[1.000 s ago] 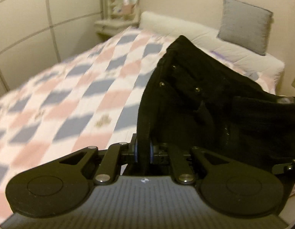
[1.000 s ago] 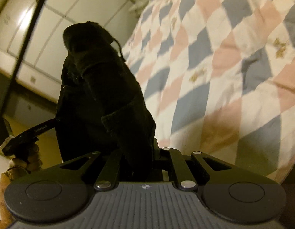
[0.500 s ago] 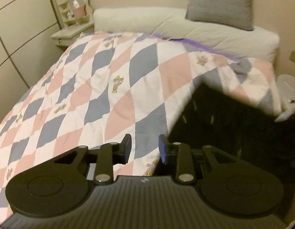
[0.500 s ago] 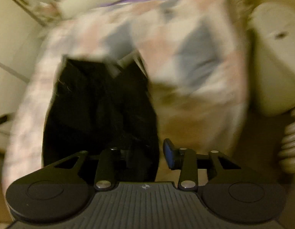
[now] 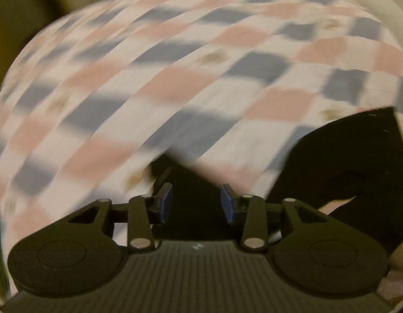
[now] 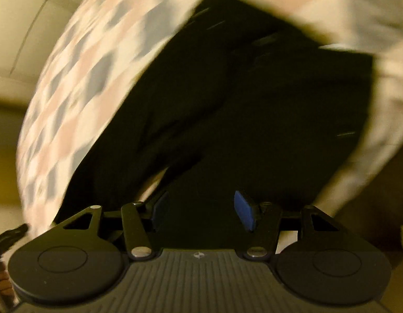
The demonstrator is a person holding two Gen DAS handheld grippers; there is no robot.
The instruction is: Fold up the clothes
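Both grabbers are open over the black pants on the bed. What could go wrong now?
The black pants lie near the edge of the checkered bedspread, so they might slip off. Everything is blurred from fast moving, so the open left gripper or right gripper might close on the bedspread instead.

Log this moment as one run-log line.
left gripper: open, empty | right gripper: open, empty | black garment: lying on checkered bedspread | views: motion-blurred

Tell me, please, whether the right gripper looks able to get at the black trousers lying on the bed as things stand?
Probably yes: the right gripper is open, and the black trousers lie spread on the quilt directly ahead with nothing between, though motion blur hides detail.
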